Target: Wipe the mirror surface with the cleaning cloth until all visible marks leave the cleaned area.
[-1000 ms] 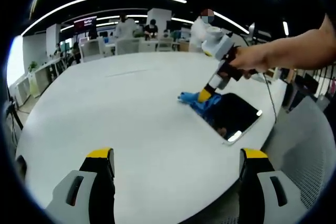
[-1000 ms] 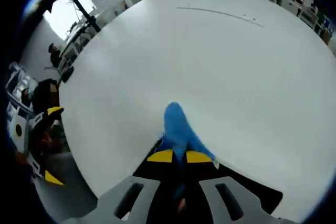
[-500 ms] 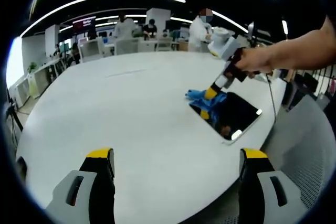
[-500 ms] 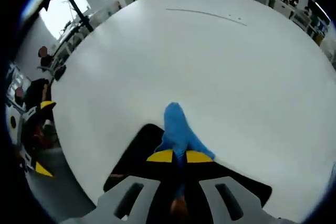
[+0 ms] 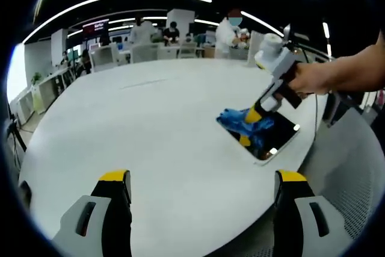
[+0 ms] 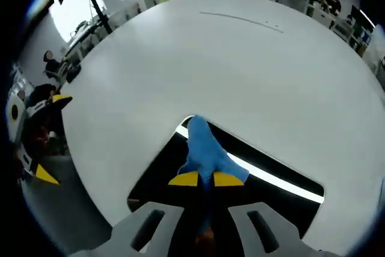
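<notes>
The right tongs (image 6: 202,179) pinch a crumpled blue cleaning cloth (image 6: 204,148) against the dark rectangular mirror (image 6: 277,194) (streaked with reflected light) on the round white desk (image 6: 240,64); the left tongs (image 5: 201,179) gape empty.

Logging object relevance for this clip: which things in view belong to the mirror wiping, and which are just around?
Belongs to the job:
- mirror, lying flat on the table
- blue cloth, pinched in the right gripper over the mirror

Just around:
- white table
- left gripper, jaws apart, holding nothing
- chairs and people in the background
</notes>
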Demonstrator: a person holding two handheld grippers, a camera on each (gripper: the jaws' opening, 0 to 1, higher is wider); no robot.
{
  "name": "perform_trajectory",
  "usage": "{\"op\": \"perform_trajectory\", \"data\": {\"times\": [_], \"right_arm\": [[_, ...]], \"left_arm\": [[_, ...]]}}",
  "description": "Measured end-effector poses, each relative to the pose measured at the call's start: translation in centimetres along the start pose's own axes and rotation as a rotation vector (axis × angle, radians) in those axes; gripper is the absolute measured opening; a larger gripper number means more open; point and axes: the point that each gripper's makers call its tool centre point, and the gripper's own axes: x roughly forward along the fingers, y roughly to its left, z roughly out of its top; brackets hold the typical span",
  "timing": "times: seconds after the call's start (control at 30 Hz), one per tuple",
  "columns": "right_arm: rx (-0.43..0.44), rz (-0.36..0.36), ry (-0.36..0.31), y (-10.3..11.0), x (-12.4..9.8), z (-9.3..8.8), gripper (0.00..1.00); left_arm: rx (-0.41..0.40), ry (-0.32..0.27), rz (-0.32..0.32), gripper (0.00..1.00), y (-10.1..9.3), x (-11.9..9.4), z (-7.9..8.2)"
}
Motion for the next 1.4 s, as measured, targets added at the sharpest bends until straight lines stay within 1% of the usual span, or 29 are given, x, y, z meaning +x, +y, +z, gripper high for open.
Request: {"op": "perform_trajectory", "data": {"times": [0.17, 0.33, 0.53, 0.67, 0.83, 0.9, 1.0, 1.07, 1.2, 1.4], "right_arm": [[0.006, 0.020, -0.002, 1.3, -0.7, -1.7, 0.00], [0.024, 0.042, 0.005, 2.2, -1.2, -3.0, 0.00], [0.036, 0.070, 0.025, 3.7, -1.9, -4.7, 0.00], [0.064, 0.103, 0.048, 4.7, -2.4, -5.8, 0.00], [0.066, 0.120, 0.056, 5.5, -2.7, -6.6, 0.00], [0.062, 0.119, 0.050, 5.4, -2.7, -6.5, 0.00], [0.097, 0.139, 0.052, 5.3, -2.7, -6.5, 0.01], [0.105, 0.154, 0.051, 5.2, -2.7, -6.5, 0.01], [0.105, 0.161, 0.054, 5.0, -2.8, -6.6, 0.01], [0.108, 0.148, 0.066, 3.5, -3.3, -7.2, 0.01]], "left_arm": [[0.001, -0.002, -0.001, 0.99, 0.0, 0.0, 0.0], [0.003, -0.005, -0.002, 0.99, -0.1, 0.0, 0.1], [0.003, -0.011, -0.005, 0.99, -0.1, -0.1, 0.2], [0.010, -0.013, -0.011, 0.99, -0.2, 0.0, 0.2], [0.009, -0.016, -0.009, 0.99, -0.1, 0.0, 0.3], [0.007, -0.017, -0.006, 0.99, -0.1, 0.0, 0.3], [0.005, -0.016, -0.004, 0.99, -0.1, 0.0, 0.3], [0.008, -0.014, -0.004, 0.99, -0.1, 0.0, 0.3], [0.009, -0.011, -0.004, 0.99, -0.1, 0.0, 0.2], [0.006, -0.012, -0.002, 0.99, 0.0, 0.0, 0.2]]}}
